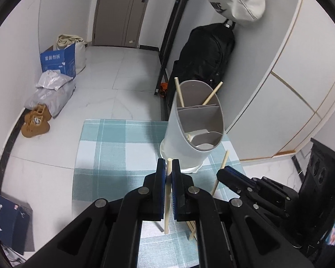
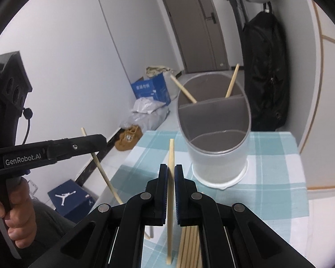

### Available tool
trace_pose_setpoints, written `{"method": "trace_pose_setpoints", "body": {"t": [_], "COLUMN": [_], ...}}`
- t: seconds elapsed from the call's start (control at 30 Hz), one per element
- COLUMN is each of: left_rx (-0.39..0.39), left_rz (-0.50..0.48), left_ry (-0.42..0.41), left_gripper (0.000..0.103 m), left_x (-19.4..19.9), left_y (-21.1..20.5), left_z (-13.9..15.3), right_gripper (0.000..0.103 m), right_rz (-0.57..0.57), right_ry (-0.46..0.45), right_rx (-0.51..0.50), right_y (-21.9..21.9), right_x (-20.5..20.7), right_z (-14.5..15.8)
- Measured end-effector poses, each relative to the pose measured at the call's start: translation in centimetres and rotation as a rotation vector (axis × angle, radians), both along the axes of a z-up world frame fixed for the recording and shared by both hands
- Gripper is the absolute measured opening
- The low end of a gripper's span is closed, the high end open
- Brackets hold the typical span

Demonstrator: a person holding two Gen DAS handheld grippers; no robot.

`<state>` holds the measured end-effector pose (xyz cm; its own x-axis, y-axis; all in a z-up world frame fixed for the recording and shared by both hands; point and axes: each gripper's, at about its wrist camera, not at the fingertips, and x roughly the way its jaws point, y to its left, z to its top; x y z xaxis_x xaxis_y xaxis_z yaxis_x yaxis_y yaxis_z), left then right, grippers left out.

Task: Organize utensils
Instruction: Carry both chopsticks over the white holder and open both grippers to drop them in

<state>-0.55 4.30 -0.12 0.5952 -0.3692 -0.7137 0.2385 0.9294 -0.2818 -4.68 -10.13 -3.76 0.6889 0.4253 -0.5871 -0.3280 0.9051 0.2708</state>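
Observation:
A grey oval utensil holder [image 1: 195, 120] with inner dividers stands on the checked cloth; two chopsticks [image 1: 179, 92] lean in its far compartment. It also shows in the right wrist view [image 2: 214, 131]. My left gripper [image 1: 169, 163] is shut on one wooden chopstick [image 1: 167, 201], held upright just in front of the holder. My right gripper [image 2: 171, 168] is shut on another chopstick [image 2: 170, 201], also near upright, close before the holder. The right gripper also shows in the left wrist view [image 1: 229, 172]; the left gripper shows in the right wrist view [image 2: 100, 141]. Several loose chopsticks [image 2: 189, 245] lie on the cloth under the right gripper.
The teal checked cloth [image 1: 114, 147] covers a small table. On the floor are brown shoes [image 1: 35, 120], grey bags [image 1: 51, 91], a blue box [image 1: 59, 60] and a dark shoebox [image 2: 69, 198]. A black backpack [image 1: 207, 53] hangs by the wall behind the holder.

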Motion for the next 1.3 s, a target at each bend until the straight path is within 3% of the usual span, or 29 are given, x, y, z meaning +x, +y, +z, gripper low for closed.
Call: {"method": "trace_pose_setpoints", "body": {"t": [0.3, 0.63, 1.0, 1.3], "left_rx": [0.05, 0.035, 0.002, 0.024], "left_rz": [-0.019, 0.007, 0.037, 0.058], "left_ry": [-0.041, -0.064, -0.145, -0.184], "left_gripper": [0.001, 0.001, 0.001, 0.001], "left_x": [0.6, 3.3, 7.3, 10.9], "left_y": [-2.5, -3.8, -4.8, -5.9], "left_z": [3.5, 7.0, 11.9, 12.3], "right_gripper": [0.005, 0.005, 0.005, 0.005], "right_rz": [-0.031, -0.062, -0.095, -0.108], "right_ry": [-0.109, -0.187, -0.299, -0.357], "right_rx": [0.075, 0.139, 0.145, 0.136], "right_y": [-2.3, -4.6, -6.9, -7.0], "right_x": [-0.8, 0.5, 5.5, 10.7], "right_z": [3.2, 7.4, 13.5, 15.9]}}
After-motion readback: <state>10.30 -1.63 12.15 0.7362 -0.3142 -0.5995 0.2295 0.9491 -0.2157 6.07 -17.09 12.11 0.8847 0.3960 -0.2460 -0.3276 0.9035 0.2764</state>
